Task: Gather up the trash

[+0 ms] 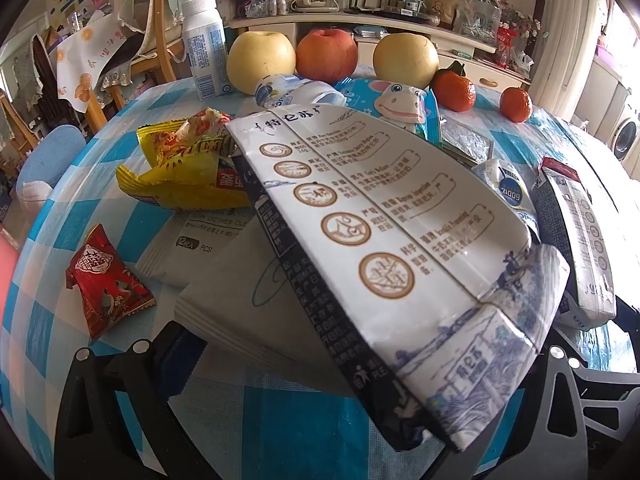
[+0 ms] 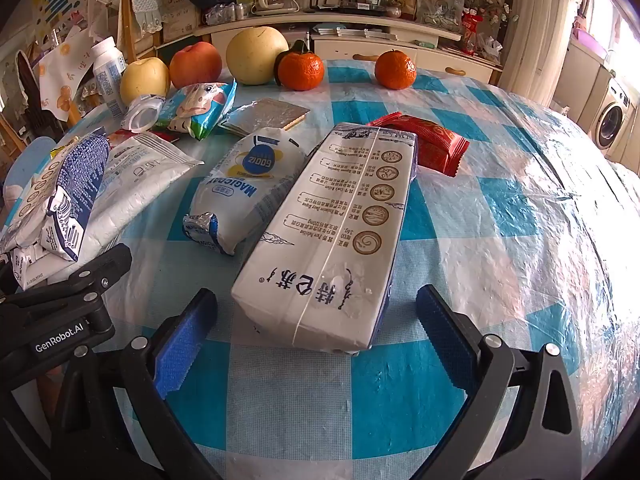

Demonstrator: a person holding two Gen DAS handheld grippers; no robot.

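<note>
Desk (image 2: pixel 500 184) w/ blue-white check cover, cluttered: wrappers + cartons up front, fruit along far edge.

R gripper (image 2: pixel 316 344): fingers spread as wide as they go, nothing held. Milk carton (image 2: pixel 340 232) lies flat on desk, near end sitting between the fingers (image 2: pixel 180 344), not touched on either side. Long axis runs away from cam. Red wrapper (image 2: pixel 424 146) just beyond its far corner; white MAGICDAY pouch (image 2: pixel 248 188) touching or nearly touching its left flank.

L gripper (image 1: pixel 360 368): fingers also fully apart, no grip. A second carton (image 1: pixel 360 216) fills the view, propped tilted over flat white packets (image 1: pixel 224 280); its low end lies between the fingers but pads not pressing as far as I can see. Right finger mostly hidden behind it. Yellow snack bag (image 1: pixel 180 172) behind, red candy wrapper (image 1: pixel 104 280) off to left on desk.

Handling, my read: cartons prob. empty, so light, walls semi-stiff but will dent/collapse under hard squeeze; coated skin a bit slick. Best hold = across the narrow width near the end, on the folded seam where it's stiffest, moderate close. Wrappers + pouch: soft, crinkly, near weightless, pinch an edge or bunched part. Apples, pears, oranges, white bottle (image 1: pixel 206 48) look like not-trash; leave.
</note>
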